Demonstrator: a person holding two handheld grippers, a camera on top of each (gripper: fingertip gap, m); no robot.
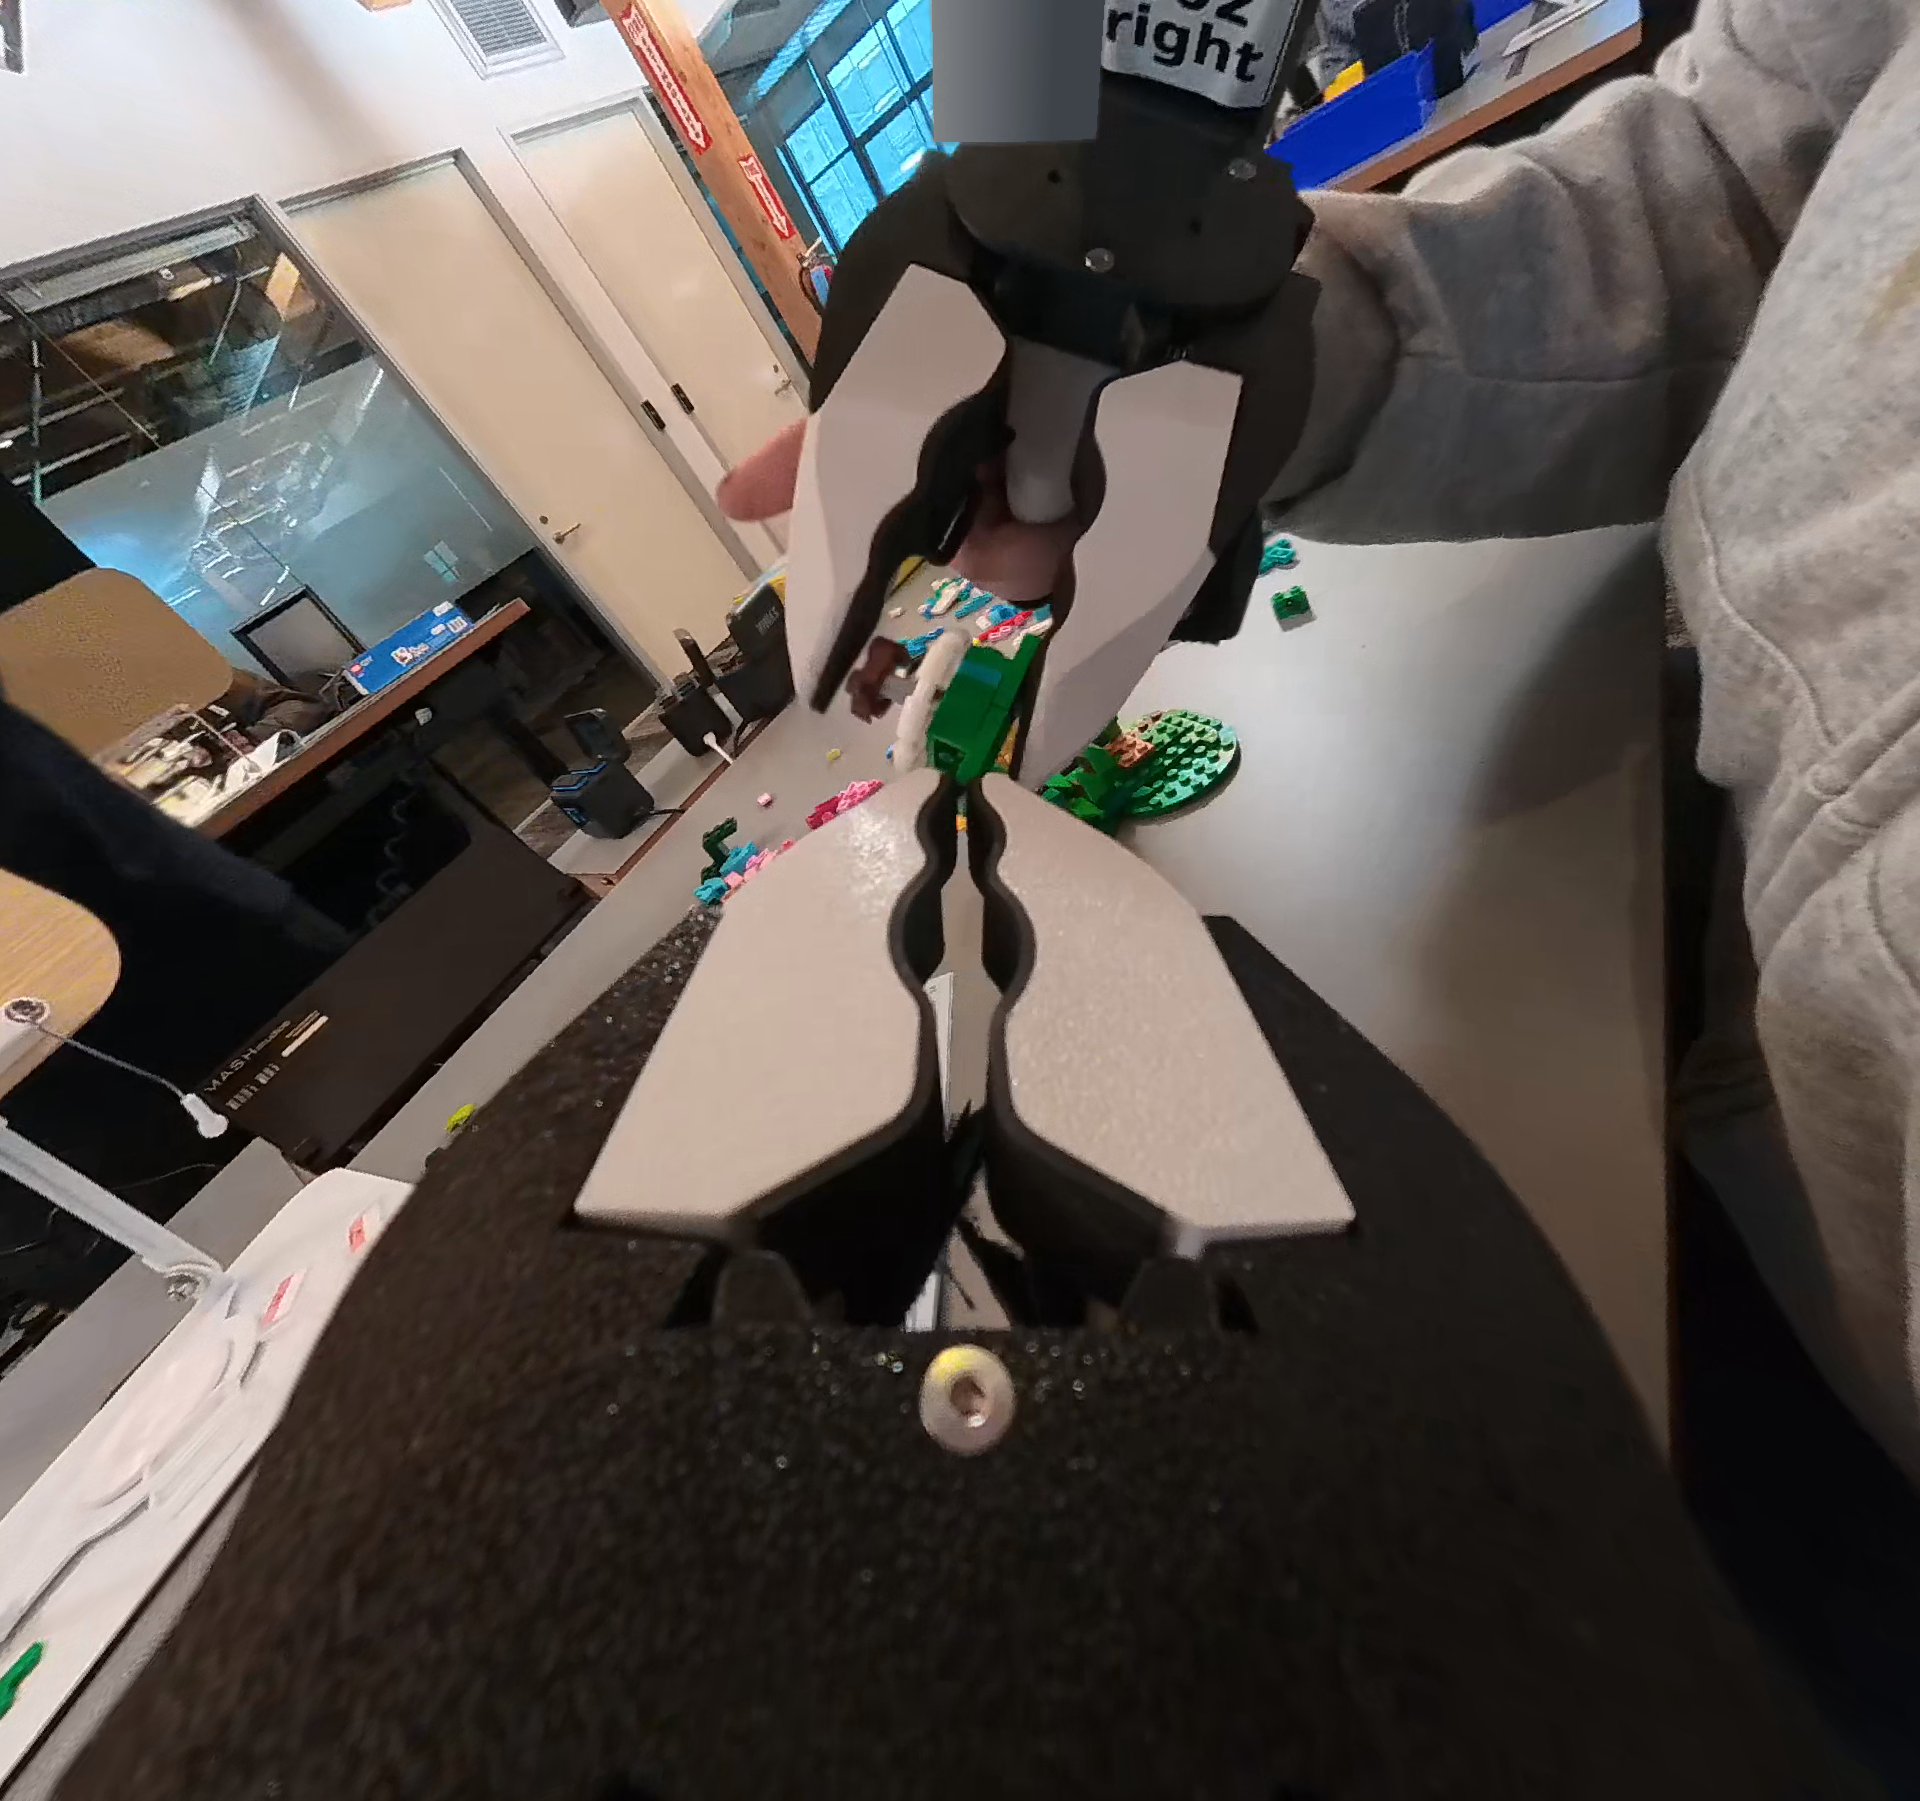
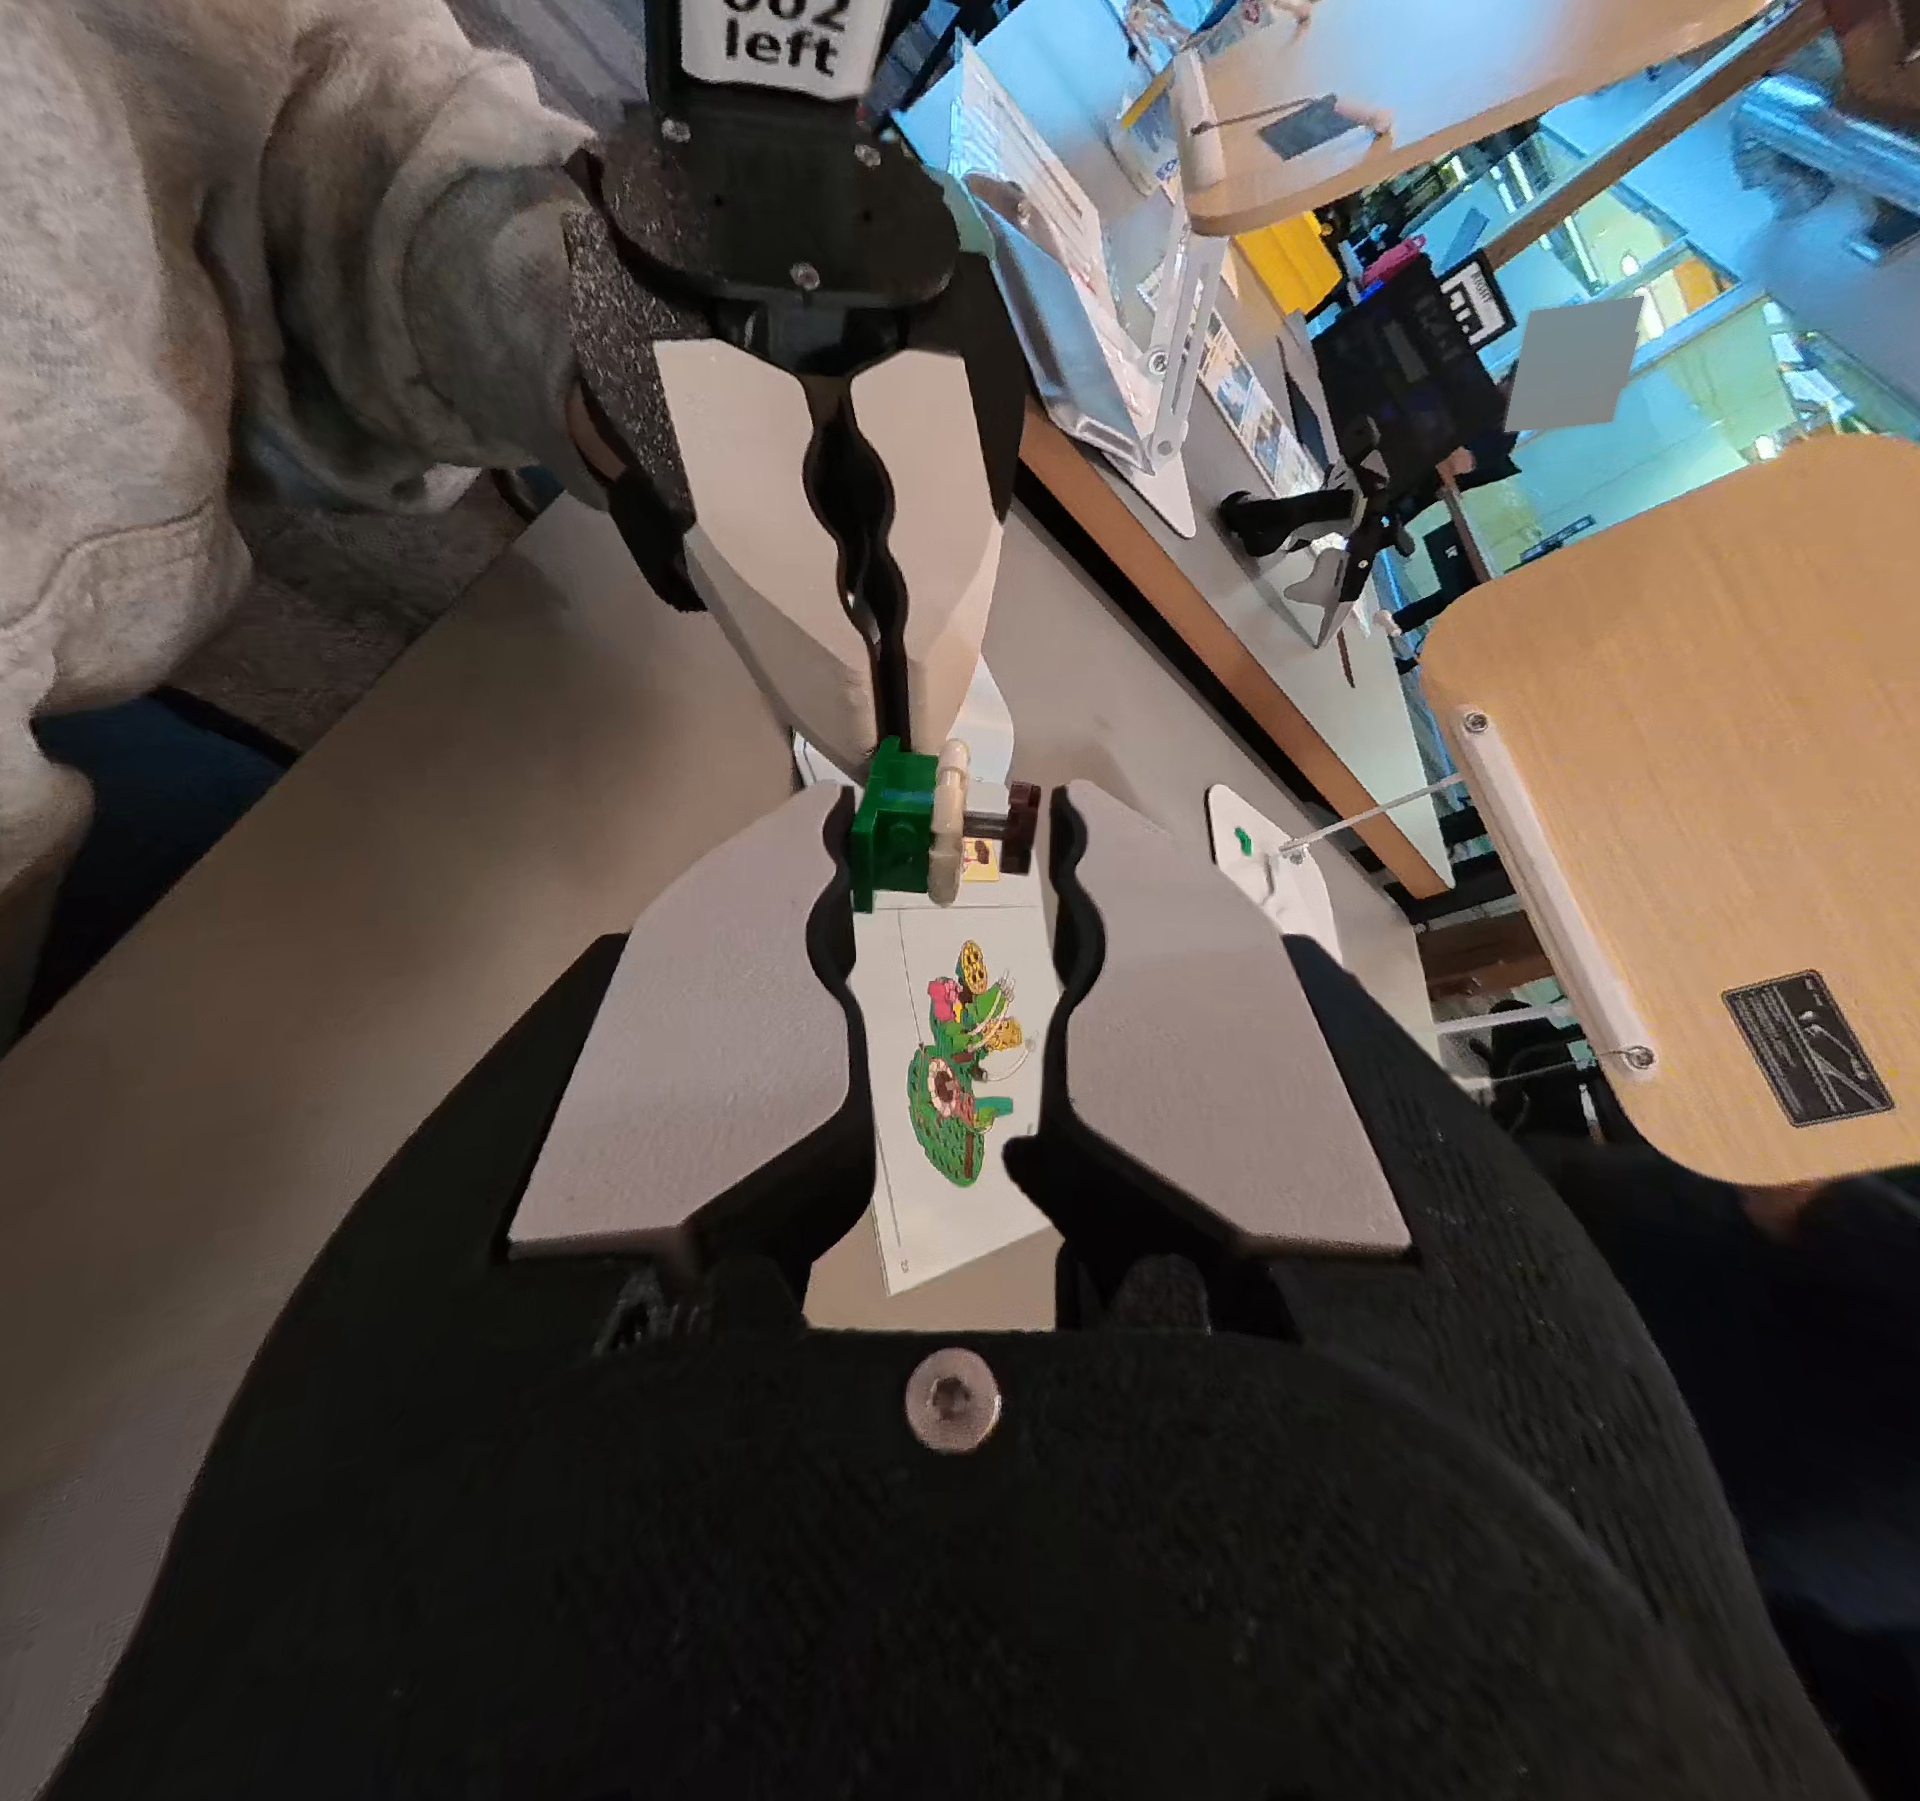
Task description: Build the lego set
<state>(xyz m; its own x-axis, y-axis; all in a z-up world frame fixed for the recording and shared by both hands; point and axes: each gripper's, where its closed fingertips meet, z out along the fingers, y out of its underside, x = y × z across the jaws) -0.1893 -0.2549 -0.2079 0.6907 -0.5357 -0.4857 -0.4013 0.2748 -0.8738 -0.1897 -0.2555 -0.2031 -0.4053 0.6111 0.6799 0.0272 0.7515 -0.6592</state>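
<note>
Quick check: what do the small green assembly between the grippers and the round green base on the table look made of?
Green assembly: looks like hard moulded plastic, glossy, with crisp edges and a stud; its white curved piece looks matte plastic. The left gripper pinches it. Round green base: likely the same plastic, studded all over.

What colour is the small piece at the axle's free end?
Dark brown piece, clearest in the right wrist view.

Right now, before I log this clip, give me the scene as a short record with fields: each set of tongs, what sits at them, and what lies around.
Left tongs: shut on the small green brick assembly with a white curved piece and a dark brown end piece.
Right tongs: open, straddling the assembly; left pad close to the green side, small gap at the brown end.
Below: printed instruction sheet.
Nearby: round green studded plate, scattered pink and teal bricks, grey tabletop.
</note>
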